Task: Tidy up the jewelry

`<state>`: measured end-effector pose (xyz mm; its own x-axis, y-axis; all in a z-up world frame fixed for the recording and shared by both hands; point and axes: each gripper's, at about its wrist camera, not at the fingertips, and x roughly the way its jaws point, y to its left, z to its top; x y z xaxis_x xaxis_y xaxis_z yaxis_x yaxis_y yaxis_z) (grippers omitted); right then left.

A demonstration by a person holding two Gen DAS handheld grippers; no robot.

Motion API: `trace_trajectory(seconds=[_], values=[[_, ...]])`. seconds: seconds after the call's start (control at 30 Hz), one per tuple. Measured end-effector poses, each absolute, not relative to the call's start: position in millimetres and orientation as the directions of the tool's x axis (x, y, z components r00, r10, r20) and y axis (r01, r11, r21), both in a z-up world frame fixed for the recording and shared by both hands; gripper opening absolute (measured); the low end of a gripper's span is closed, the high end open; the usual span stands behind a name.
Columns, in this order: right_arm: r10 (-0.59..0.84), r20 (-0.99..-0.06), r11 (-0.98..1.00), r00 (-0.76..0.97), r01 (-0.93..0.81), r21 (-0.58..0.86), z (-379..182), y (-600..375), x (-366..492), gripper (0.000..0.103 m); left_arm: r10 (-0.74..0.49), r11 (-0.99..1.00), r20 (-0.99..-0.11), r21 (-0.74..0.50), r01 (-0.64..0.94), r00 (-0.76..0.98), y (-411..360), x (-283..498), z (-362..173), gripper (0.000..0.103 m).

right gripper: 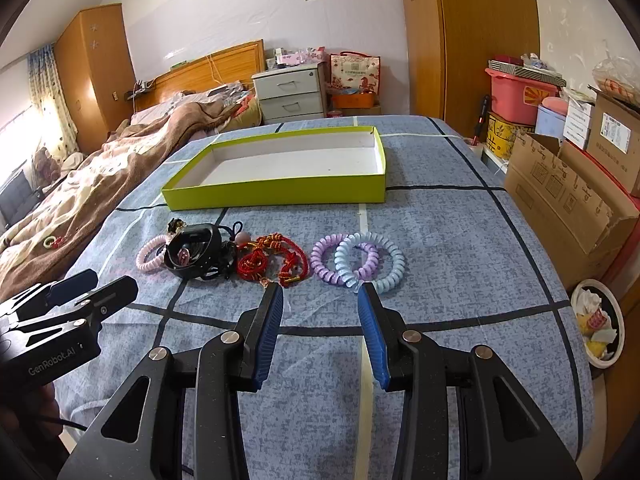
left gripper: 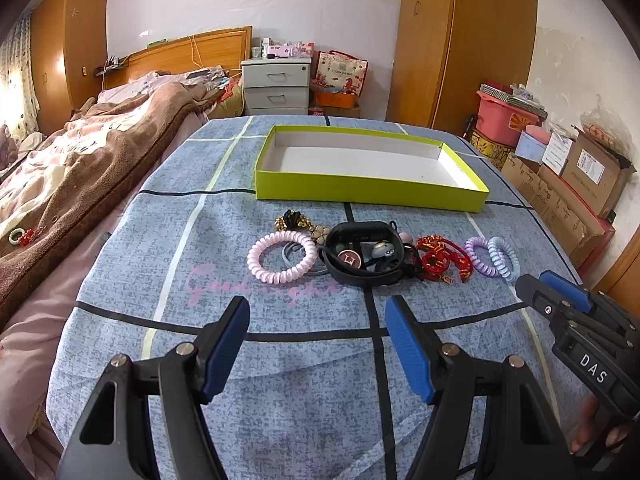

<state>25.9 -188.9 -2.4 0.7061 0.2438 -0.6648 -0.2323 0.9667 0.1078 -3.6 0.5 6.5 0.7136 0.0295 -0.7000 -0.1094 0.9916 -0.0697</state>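
Note:
A shallow green box (left gripper: 368, 192) (right gripper: 280, 194), white inside and empty, lies at the far side of the blue checked bedspread. In front of it lies a row of jewelry: a pink spiral band (left gripper: 276, 257) (right gripper: 150, 258), a black wristband (left gripper: 362, 258) (right gripper: 194, 252) ringed around small trinkets, red cord bracelets (left gripper: 438, 258) (right gripper: 276, 258), a purple spiral band (left gripper: 480, 256) (right gripper: 326, 262) and a light blue spiral band (left gripper: 505, 258) (right gripper: 372, 260). My left gripper (left gripper: 318, 308) is open and empty, short of the wristband. My right gripper (right gripper: 320, 294) is open and empty, just short of the purple and blue bands.
A bed with a brown blanket (left gripper: 80, 168) lies to the left. Cardboard boxes (right gripper: 568, 200) and a pink bin (right gripper: 520, 88) stand along the right. A white bowl of scraps (right gripper: 598, 322) sits by the right edge. A grey drawer unit (left gripper: 276, 84) stands behind.

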Motion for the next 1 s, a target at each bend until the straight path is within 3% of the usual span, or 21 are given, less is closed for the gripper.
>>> trace_trajectory(seconds=[1.0], values=[[0.243, -0.665, 0.966, 0.706, -0.235, 0.104, -3.2, -187.9, 25.1, 0.04, 0.032, 0.991, -0.7, -0.07, -0.114, 0.714, 3.3, -6.1, 6.4, 0.072]])
